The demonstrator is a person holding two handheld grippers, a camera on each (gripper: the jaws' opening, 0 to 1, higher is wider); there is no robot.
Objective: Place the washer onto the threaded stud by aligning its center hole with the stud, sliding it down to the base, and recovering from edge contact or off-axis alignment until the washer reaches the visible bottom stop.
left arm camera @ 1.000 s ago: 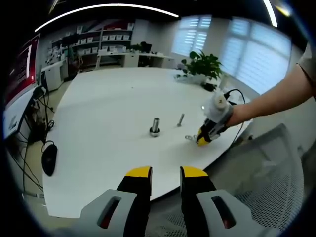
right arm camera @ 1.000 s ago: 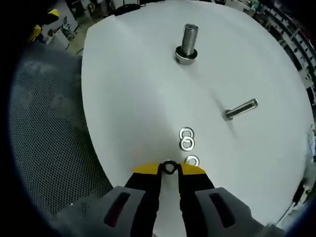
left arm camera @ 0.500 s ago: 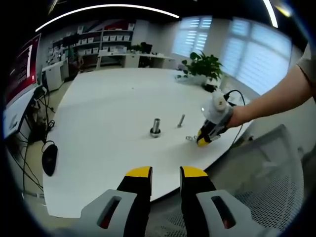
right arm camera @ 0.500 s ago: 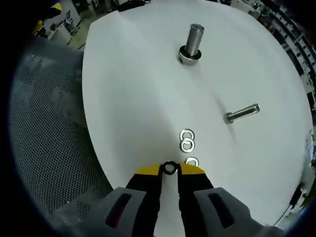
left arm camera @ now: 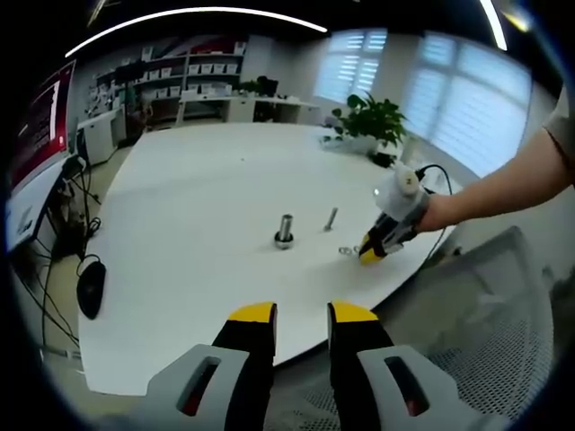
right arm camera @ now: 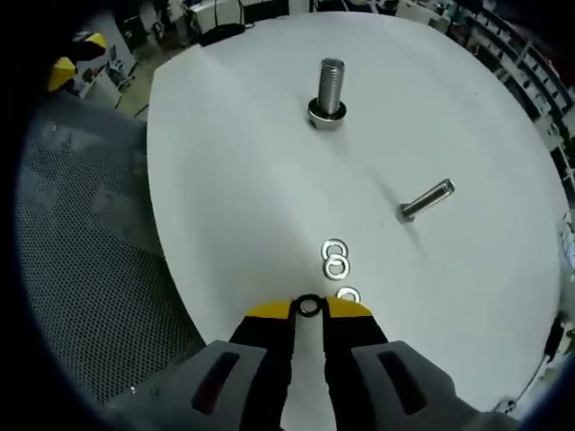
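A large white table (left arm camera: 189,206) occupies the room. Windows with blinds (left arm camera: 467,99) line the far wall beside a potted plant (left arm camera: 368,121). Shelving (left arm camera: 184,76) stands behind. A curved ceiling light (left arm camera: 189,16) glows overhead. A mesh chair (left arm camera: 485,305) sits nearby.

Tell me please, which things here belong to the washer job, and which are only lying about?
Job:
- washer, pinched by the right gripper
- upright threaded stud
- white table

Lying about:
- spare washers
- loose bolt on its side
- potted plant
- computer mouse on the floor
- left gripper, holding nothing
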